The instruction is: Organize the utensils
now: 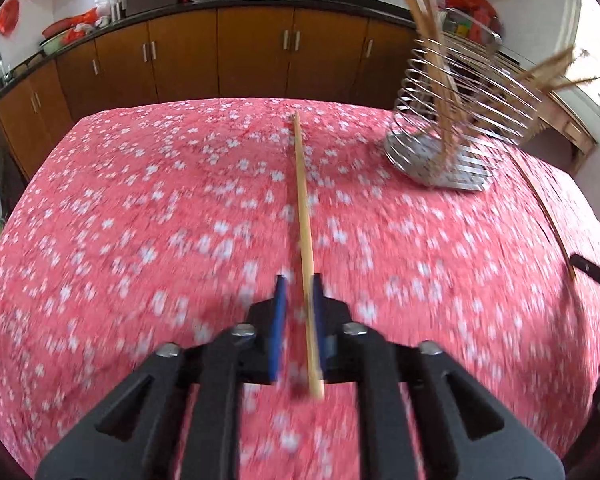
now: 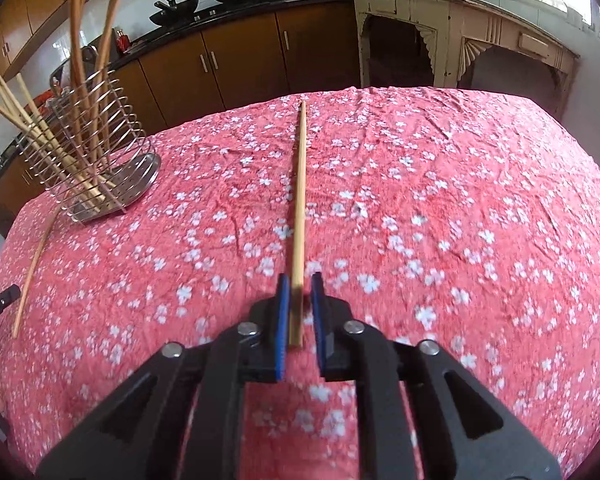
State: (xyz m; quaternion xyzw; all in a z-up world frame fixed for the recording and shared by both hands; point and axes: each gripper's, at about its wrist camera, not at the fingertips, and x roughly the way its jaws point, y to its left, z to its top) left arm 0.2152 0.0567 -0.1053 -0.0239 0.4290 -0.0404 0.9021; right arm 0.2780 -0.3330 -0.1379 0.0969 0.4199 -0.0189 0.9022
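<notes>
Left side, near edge. Your left claw [image 1: 299, 284] stands part open over the red flowered tablecloth [image 1: 140, 220]. The left chopstick [image 1: 302, 208] runs between the pads from near to far. It rests against the right-hand pad with a clear gap to the other, so nothing is clamped. It looks to be lying on the cloth, though blur keeps me from being sure. Lined up lengthwise like this, its thin width faces the pads, which should make for an easy pinch near its end.

Middle, far. The wire rack [image 2: 132, 132] stands upright on its metal tray between your two hands, likely so either one can reach it. The stored chopsticks [image 2: 40, 132] stand inside, some leaning out to the left and some nearly upright. The cage is wide, so they splay.

Right side, near edge. Your right claw [image 2: 300, 280] is also slightly open. The right chopstick [image 2: 300, 184] sits between the pads, close against the left-hand one and clear of the other. It is not gripped, and it points away to the far edge.

Count:
- Claws: two.
- Loose chopsticks: two, one at each claw.
- Racks: one.
- Stored chopsticks: at least six. They overlap too much for a firm number.

Judgement: the two loose sticks are all that is left to go in the rack.
</notes>
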